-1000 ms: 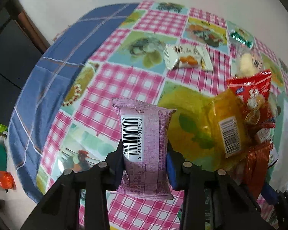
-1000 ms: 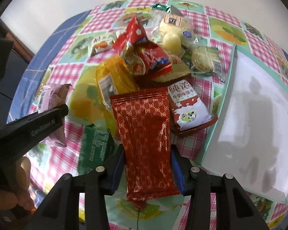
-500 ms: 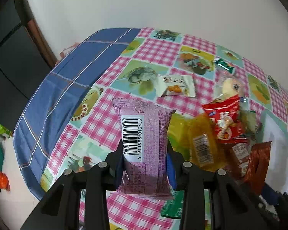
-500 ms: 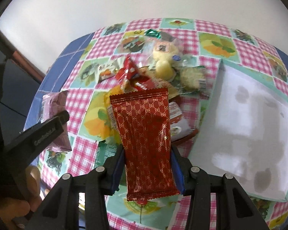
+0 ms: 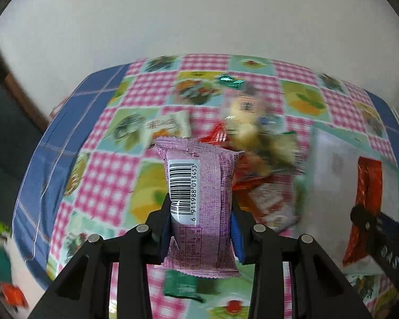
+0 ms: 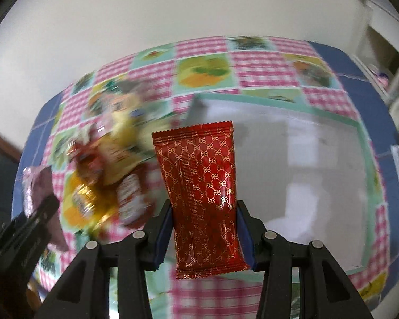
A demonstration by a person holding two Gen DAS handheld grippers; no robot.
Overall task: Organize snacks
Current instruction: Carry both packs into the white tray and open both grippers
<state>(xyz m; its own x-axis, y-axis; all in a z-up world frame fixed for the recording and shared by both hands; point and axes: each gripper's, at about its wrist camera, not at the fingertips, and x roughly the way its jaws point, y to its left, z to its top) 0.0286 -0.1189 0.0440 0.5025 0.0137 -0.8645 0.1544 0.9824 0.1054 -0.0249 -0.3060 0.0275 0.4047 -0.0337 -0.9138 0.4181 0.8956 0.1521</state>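
Note:
My left gripper (image 5: 200, 207) is shut on a pink snack packet (image 5: 199, 202) with a barcode label, held upright above the table. In the right wrist view my right gripper (image 6: 203, 212) is shut on a red gold-patterned packet (image 6: 202, 194), which hangs in front of the white box (image 6: 306, 175). The same red packet (image 5: 367, 186) and part of the right gripper show at the right edge of the left wrist view. A blurred pile of snack packets (image 5: 255, 154) lies left of the box; the pile (image 6: 106, 164) also shows in the right wrist view.
A chequered pink and fruit-print tablecloth (image 5: 111, 175) with a blue border covers the table. A small white packet (image 5: 167, 126) and a green packet (image 5: 183, 283) lie apart from the pile. A pale wall stands behind the table.
Both grippers have risen and swung right with their packets still held. The white box now fills the middle of the right wrist view, and the pile has slid left.

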